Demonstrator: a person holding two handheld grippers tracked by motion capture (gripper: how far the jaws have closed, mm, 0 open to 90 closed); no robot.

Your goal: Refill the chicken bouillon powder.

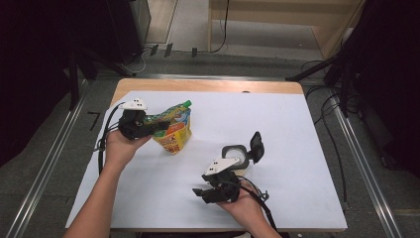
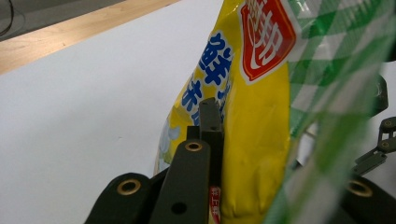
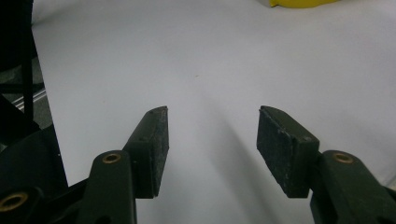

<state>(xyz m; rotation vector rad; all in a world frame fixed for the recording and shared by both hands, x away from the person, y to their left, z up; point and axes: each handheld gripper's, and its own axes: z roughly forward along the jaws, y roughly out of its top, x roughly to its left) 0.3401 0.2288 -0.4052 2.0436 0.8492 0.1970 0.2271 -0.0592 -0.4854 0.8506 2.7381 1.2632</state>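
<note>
Right gripper (image 3: 212,135): spread, empty | left gripper (image 1: 148,126): pinching snack bag (image 1: 173,130) | bag: yellow, green-checked top, crumpled

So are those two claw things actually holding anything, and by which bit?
The left gripper is shut on the yellow snack bag, pinching its side near the top. The right gripper holds nothing; its jaws stand open over the white table cover.

Snack bags on the white table cover

A yellow snack bag (image 1: 174,136) stands upright at the table's left, with a green-checked pouch (image 1: 166,114) tilted against its top, green tip pointing right.
</note>
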